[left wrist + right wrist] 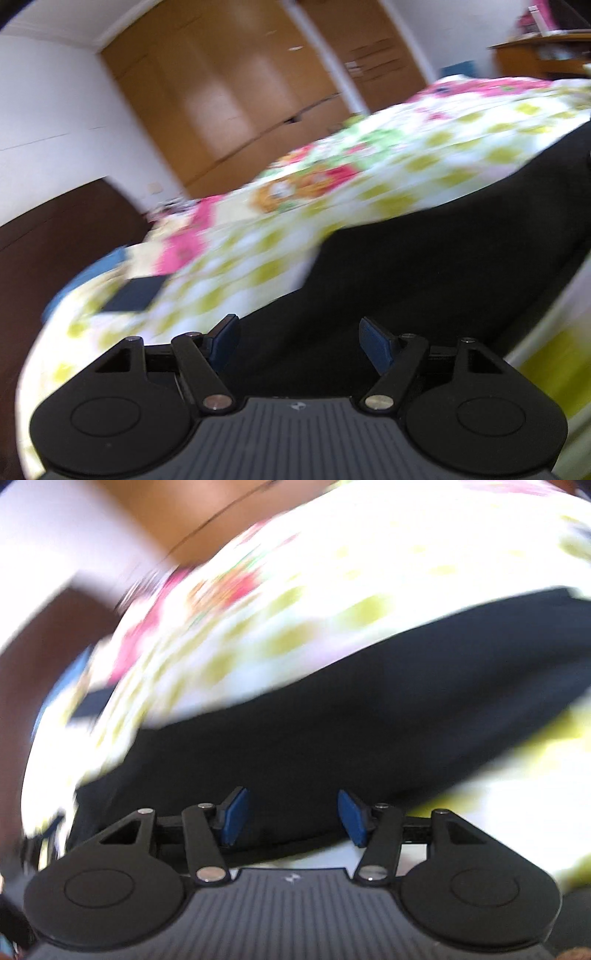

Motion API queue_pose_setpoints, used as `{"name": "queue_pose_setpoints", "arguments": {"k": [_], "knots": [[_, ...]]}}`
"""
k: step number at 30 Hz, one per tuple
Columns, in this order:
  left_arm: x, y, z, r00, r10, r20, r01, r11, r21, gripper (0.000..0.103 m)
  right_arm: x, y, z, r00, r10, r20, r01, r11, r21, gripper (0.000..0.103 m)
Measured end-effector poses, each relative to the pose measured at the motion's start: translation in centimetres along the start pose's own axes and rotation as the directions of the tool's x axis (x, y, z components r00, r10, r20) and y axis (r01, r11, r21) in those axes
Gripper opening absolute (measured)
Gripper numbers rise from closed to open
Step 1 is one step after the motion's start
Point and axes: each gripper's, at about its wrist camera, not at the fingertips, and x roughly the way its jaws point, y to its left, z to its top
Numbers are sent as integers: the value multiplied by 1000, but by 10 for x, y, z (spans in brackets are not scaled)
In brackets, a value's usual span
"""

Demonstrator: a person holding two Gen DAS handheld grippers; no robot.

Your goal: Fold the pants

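My left gripper (297, 341) and right gripper (291, 818) both gape wide, empty, at frame bottom, the pants (424, 258) just beyond them on the bed (258, 258).

light: bright daylight, soft, source out of view | glare: bedspread (369, 554) blows out white in right wrist view | blur: heavy motion smear in both views, worse on the right; only each claw stays sharp | distortion: fisheye bends wardrobe (229, 92) and bed edges | shadows: faint
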Motion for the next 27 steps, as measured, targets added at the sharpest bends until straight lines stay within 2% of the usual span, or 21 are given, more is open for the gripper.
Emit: {"name": "queue_pose_setpoints", "arguments": {"k": [2,5,7,9,13,15,17,19,24,26,27], "knots": [[7,-26,19,998,-64,-10,65,998,16,85,-23,-49,10,996,-19,86,6,990,138,59],[12,-64,44,993,-118,-18,119,990,80,85,-43,-111,20,983,-53,178,-3,953,304,60],[11,-88,57,989,-149,-22,150,981,122,85,-46,-144,19,974,-4,225,-90,911,404,59],[12,-105,68,985,-171,-24,172,970,172,85,-43,-165,21,964,28,264,-150,877,456,57],[19,-132,83,980,-198,-28,200,954,225,85,-32,-184,35,945,37,326,-198,857,476,58],[21,-140,89,977,-212,-30,214,950,229,85,-31,-192,39,938,47,344,-227,833,505,56],[23,-146,94,974,-224,-22,222,946,235,85,-38,-199,33,926,29,377,-235,825,514,52],[24,-152,98,970,-243,-18,241,941,237,85,-42,-205,30,915,39,401,-261,815,517,53],[30,-174,102,958,-287,-24,284,926,250,85,-22,-195,50,923,87,375,-268,845,463,57],[29,-178,105,953,-302,-18,297,923,246,85,-10,-197,56,933,102,346,-267,840,472,52],[29,-181,106,951,-309,-17,303,921,246,85,-12,-198,56,938,89,334,-254,833,491,39]]}}
